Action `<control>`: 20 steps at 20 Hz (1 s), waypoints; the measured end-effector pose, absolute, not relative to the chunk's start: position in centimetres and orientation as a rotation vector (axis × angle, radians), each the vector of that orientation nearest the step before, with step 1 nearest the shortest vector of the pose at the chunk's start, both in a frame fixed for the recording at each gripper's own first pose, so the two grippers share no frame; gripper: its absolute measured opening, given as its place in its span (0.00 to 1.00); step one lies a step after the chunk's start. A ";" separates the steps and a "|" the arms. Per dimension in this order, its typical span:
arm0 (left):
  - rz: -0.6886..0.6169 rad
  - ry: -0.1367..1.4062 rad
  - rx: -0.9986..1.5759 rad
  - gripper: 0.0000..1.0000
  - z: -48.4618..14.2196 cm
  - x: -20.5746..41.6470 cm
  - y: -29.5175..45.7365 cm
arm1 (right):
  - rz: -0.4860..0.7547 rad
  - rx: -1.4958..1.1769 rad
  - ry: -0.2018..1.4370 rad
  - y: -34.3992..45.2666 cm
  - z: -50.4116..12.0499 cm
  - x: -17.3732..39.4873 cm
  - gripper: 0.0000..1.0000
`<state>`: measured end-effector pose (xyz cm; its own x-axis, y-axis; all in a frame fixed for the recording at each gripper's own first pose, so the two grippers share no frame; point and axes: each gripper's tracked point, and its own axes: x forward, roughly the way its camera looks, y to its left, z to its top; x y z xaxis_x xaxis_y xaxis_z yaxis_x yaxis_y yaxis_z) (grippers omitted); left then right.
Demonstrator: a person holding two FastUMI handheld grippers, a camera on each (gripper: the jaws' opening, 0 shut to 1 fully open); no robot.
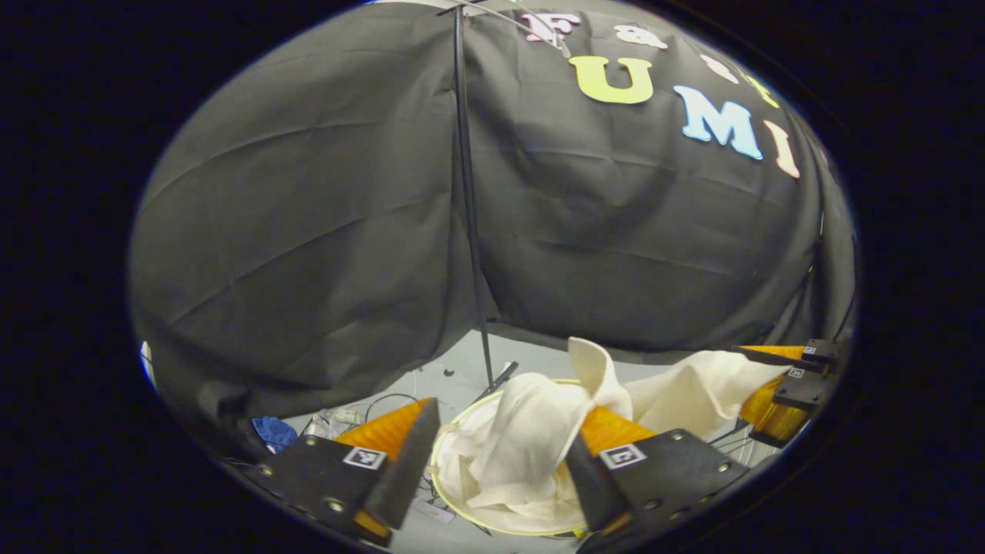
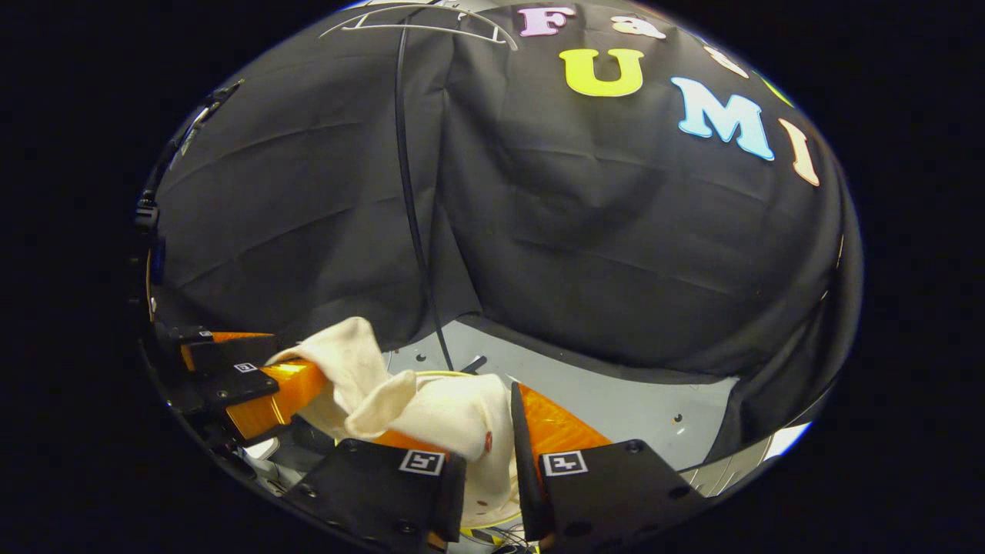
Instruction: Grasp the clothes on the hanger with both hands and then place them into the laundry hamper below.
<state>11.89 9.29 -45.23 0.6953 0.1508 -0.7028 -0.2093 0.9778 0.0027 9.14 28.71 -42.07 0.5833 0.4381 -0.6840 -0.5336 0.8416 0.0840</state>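
Observation:
A white garment (image 1: 531,438) lies bunched in the round laundry hamper, whose yellow-green rim (image 1: 440,450) shows beside it. My left gripper (image 1: 500,435) is open just above the hamper, its fingers wide apart, and a fold of the cloth drapes over its right finger (image 1: 589,481). One end of the garment stretches right to my right gripper (image 1: 789,369). In the right gripper view the garment (image 2: 431,412) fills the narrow gap of my right gripper (image 2: 489,442), which is shut on it. There the left gripper (image 2: 254,388) sits at the left with cloth lying over it.
A thin black rack pole (image 1: 469,231) rises from the grey floor (image 2: 631,408) behind the hamper, with a bare white wire hanger (image 2: 419,27) at its top. A blue item (image 1: 273,431) and loose cables (image 1: 369,404) lie on the floor at the left.

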 end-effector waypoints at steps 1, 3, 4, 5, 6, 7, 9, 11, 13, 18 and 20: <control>0.198 0.757 -0.075 0.92 -44.6 12.4 8.9 | 0.571 -0.136 0.760 28.4 -41.8 9.3 0.41; 0.190 0.732 -0.065 0.93 -43.5 12.7 8.6 | 0.573 -0.129 0.746 28.3 -41.3 9.2 0.68; 0.183 0.727 -0.061 0.93 -43.2 12.9 8.4 | 0.578 -0.124 0.737 28.7 -41.4 8.9 0.75; 0.177 0.724 -0.060 0.93 -43.0 12.6 8.2 | 0.580 -0.125 0.731 28.8 -41.0 8.9 0.81; 0.173 0.722 -0.058 0.93 -42.7 12.5 8.1 | 0.584 -0.129 0.722 28.6 -40.4 8.7 0.81; 0.172 0.718 -0.056 0.93 -42.6 12.3 8.1 | 0.588 -0.129 0.713 28.5 -39.7 8.7 0.81; 0.169 0.715 -0.055 0.93 -41.7 11.9 7.9 | 0.592 -0.130 0.698 28.1 -38.4 8.1 0.97; 0.165 0.705 -0.052 0.93 -40.5 11.3 7.8 | 0.582 -0.127 0.674 27.5 -36.6 8.2 0.98; 0.162 0.692 -0.036 0.93 -38.8 10.6 7.9 | 0.562 -0.121 0.647 26.7 -34.5 8.1 0.98; 0.138 0.565 -0.028 0.93 -30.6 10.7 7.9 | 0.510 -0.075 0.514 24.3 -26.0 8.9 0.97; 0.138 0.482 -0.017 0.92 -26.3 11.1 8.4 | 0.483 -0.058 0.437 23.0 -21.6 9.4 0.98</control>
<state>11.09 8.45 -26.32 0.8769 0.1279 -0.4634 -0.1358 0.9906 0.0165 9.35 23.05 -21.62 0.7956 0.4370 -0.4196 -0.4614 0.8859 0.0478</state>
